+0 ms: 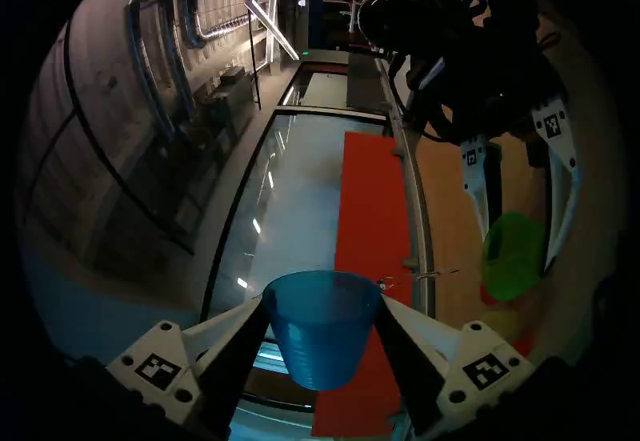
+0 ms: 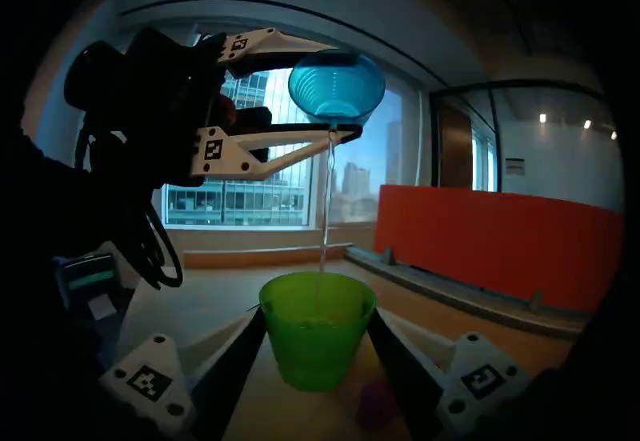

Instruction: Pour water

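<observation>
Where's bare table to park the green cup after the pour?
Bare wooden tabletop between the green plastic cup and the window ledge; a narrower strip runs toward the orange partition. Crowded by the cup's base: a purple object lies there.

We hold the blue cup (image 1: 320, 345) between both fingers of our left gripper (image 1: 322, 303). Up and to the right of the blue cup, the right gripper (image 1: 518, 249) grips a green cup (image 1: 512, 258). A thin thread of water (image 1: 420, 276) runs from the blue cup's rim towards it. Beyond the blue cup lie an orange panel (image 1: 372, 201) and a window pane (image 1: 300, 193).
</observation>
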A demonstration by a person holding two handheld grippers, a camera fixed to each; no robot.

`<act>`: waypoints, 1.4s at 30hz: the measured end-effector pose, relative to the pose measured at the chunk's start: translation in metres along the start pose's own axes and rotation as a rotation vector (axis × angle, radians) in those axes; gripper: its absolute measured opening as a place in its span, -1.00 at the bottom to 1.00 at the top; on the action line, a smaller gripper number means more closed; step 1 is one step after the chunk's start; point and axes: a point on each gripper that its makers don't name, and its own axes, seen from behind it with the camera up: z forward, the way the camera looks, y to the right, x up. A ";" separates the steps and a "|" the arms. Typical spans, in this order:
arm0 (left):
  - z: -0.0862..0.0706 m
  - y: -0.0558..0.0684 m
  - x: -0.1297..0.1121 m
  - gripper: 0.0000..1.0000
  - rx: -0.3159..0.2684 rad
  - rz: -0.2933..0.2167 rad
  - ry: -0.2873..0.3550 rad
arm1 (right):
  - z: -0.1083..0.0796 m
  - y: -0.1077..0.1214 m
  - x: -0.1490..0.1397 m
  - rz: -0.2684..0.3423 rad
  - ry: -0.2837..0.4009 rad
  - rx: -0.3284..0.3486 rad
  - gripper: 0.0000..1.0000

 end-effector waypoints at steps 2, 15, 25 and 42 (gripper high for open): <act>0.000 -0.001 0.001 0.72 0.000 0.007 0.002 | 0.000 0.000 0.000 0.000 0.001 0.000 0.78; 0.002 -0.006 0.005 0.72 0.001 0.076 0.005 | -0.001 0.000 0.001 0.001 0.004 -0.002 0.78; 0.001 -0.006 0.008 0.72 0.005 0.133 0.007 | -0.001 -0.001 0.003 0.001 0.006 -0.004 0.78; 0.002 -0.005 0.013 0.72 0.003 0.212 0.012 | -0.001 0.000 0.005 0.000 0.010 -0.006 0.78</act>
